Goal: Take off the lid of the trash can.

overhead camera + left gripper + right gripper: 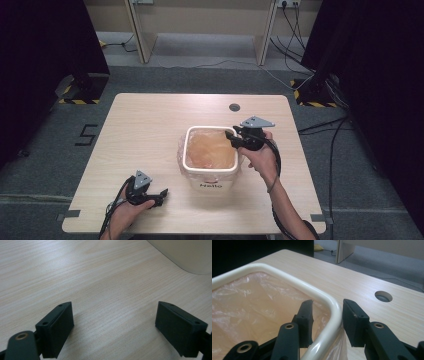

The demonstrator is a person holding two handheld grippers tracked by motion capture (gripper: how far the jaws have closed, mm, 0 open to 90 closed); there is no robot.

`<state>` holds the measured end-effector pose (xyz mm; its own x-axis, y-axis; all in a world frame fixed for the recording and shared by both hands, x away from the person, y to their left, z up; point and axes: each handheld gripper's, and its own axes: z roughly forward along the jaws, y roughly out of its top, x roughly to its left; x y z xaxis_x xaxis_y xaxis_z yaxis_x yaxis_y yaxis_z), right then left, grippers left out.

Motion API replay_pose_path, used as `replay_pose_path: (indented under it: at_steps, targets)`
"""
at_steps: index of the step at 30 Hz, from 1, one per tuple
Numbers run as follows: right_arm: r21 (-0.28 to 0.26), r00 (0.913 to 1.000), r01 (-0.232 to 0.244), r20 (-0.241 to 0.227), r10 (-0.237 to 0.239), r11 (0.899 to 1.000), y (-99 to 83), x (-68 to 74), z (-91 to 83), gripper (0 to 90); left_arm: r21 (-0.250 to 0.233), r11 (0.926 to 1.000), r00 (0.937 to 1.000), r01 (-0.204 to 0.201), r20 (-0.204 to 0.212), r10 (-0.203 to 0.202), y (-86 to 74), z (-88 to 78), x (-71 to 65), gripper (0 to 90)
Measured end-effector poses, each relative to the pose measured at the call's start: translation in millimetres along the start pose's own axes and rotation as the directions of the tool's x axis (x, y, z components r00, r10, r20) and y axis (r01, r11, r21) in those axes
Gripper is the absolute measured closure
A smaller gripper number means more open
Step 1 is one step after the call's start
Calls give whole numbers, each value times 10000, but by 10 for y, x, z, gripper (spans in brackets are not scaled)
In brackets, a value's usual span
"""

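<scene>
High view, bin: We see a cream waste bin (210, 172) with a thin plastic bag liner (210, 148) inside it. It stands a bit toward 4 o'clock from the middle of the wooden table (150, 125).
High view, right gripper: Our right gripper (231, 136) is at the bin's rim, at about 2 o'clock on the bin.
High view, left gripper: Our left gripper (163, 193) rests on the table at about 8 o'clock from the bin, well apart from it.
Left gripper view, jaws: The jaws of the left gripper (113, 327) stand wide apart with bare table (100, 285) between them. It holds nothing. A bit of the bin's wall (190, 255) shows at 1 o'clock.
Right gripper view, jaws: One jaw of the right gripper (327, 320) is inside the bin and one is outside. The rim (332, 315) and the bag edge (338, 342) sit between them. We see a small gap on each side, so the pads do not press yet.
Right gripper view, hole: A round cable hole (383, 296) lies in the table at 2 o'clock.
How to do it well: We think the next thing is to pinch the bag edge at the rim. We should squeeze slowly and keep the jaws level with the rim, so the thin bag does not tear or slip out.
</scene>
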<state>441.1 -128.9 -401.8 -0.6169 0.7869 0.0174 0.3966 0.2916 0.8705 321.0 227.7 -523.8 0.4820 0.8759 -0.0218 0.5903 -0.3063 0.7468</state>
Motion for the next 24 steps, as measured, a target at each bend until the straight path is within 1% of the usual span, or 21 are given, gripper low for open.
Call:
replay_pose_path:
  at_steps: [1, 4, 5, 8, 9, 10, 11, 15, 19, 21, 22, 24]
  targets:
    - [29, 9998, 160, 110, -160, 9999, -5, 9, 5, 635, -1, 10000, 10000, -4, -4, 4, 0, 0, 0, 141]
    - [-7, 9998, 170, 113, -169, 9999, 4, -2, -6, 661, 1, 10000, 10000, -5, -1, 5, 0, 0, 1, 141]
    - [-136, 9997, 185, 157, -183, 9997, 9, -3, -15, 671, -10, 10000, 10000, 6, -1, -6, 0, 1, 0, 141]
    - [-247, 9993, 296, 233, -290, 9993, 19, 10, -24, 681, 7, 10000, 10000, -10, 3, 10, 0, -1, 1, 141]
    - [-415, 9990, 353, 302, -341, 9985, 38, 31, -36, 686, 6, 10000, 10000, -12, 3, 12, 0, 0, 1, 141]
    - [-415, 9990, 353, 302, -341, 9985, 38, 31, -36, 686, 6, 10000, 10000, -11, 4, 11, 0, 0, 1, 141]
    - [-551, 9978, 539, 428, -516, 9970, 61, 54, -55, 687, 5, 10000, 10000, -11, 3, 11, 0, 0, 1, 141]
    - [-858, 9983, 452, 418, -417, 9953, 96, 67, -101, 682, 7, 10000, 10000, -8, 1, 8, 0, 0, 0, 141]
    - [-909, 9978, 527, 444, -488, 9945, 118, 73, -130, 681, 7, 10000, 10000, -13, 1, 13, 0, 0, 1, 141]
    - [-838, 9957, 749, 608, -699, 9937, 115, 85, -122, 682, 7, 10000, 10000, -9, 3, 9, 0, 0, 0, 141]
    - [-838, 9957, 749, 608, -699, 9937, 115, 85, -122, 682, 7, 10000, 10000, -9, 3, 9, 0, 0, 0, 141]
    - [-591, 9914, 1042, 856, -990, 9928, 99, 92, -92, 686, 6, 10000, 10000, -7, 3, 7, 0, 0, 0, 141]
